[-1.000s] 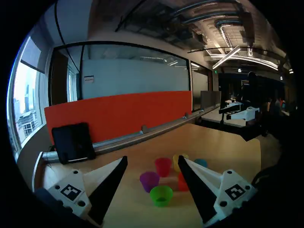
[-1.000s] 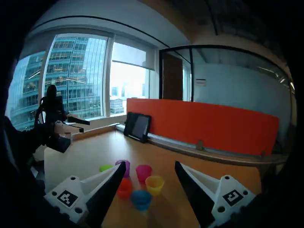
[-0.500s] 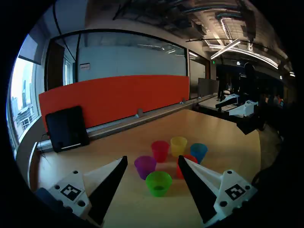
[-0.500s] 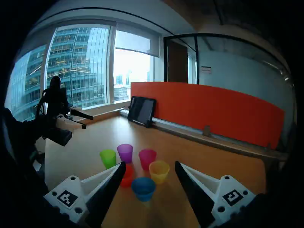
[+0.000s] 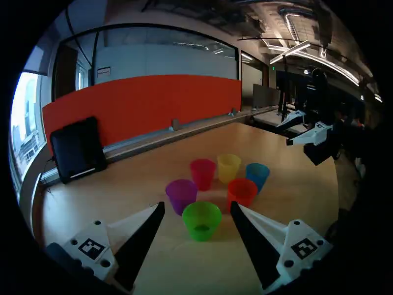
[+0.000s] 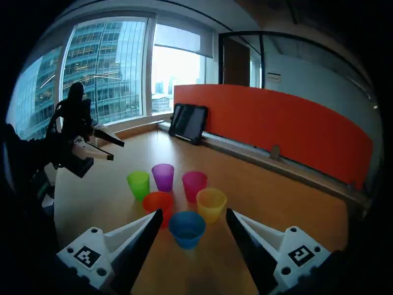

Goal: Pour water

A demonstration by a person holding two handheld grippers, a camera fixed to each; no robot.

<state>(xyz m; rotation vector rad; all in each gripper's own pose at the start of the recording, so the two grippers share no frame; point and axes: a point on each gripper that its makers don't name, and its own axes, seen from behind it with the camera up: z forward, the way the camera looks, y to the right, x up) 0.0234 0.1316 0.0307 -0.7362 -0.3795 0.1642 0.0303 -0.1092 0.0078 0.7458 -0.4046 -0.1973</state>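
wooden table (image 5: 294, 196) holds clustered cups (image 5: 202, 223), tablet (image 5: 77, 147) behind; left tool (image 5: 196, 204), right tool (image 6: 193, 211) gape empty.

— What does the left gripper (image 5: 196, 204) look like?
— Two white wedge-shaped fingers (image 5: 275, 236) with black inner faces, tapering to points. Each carries a square black-and-white marker (image 5: 92, 248) and small dark screw holes.
— And the right gripper (image 6: 193, 211)?
— Same build: white fingers, black inner faces, a marker on each.

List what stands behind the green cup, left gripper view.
Just behind the green cup: the purple cup and red cup. Farther back: the pink cup, yellow cup and blue cup. Its body covers a patch of table between them.
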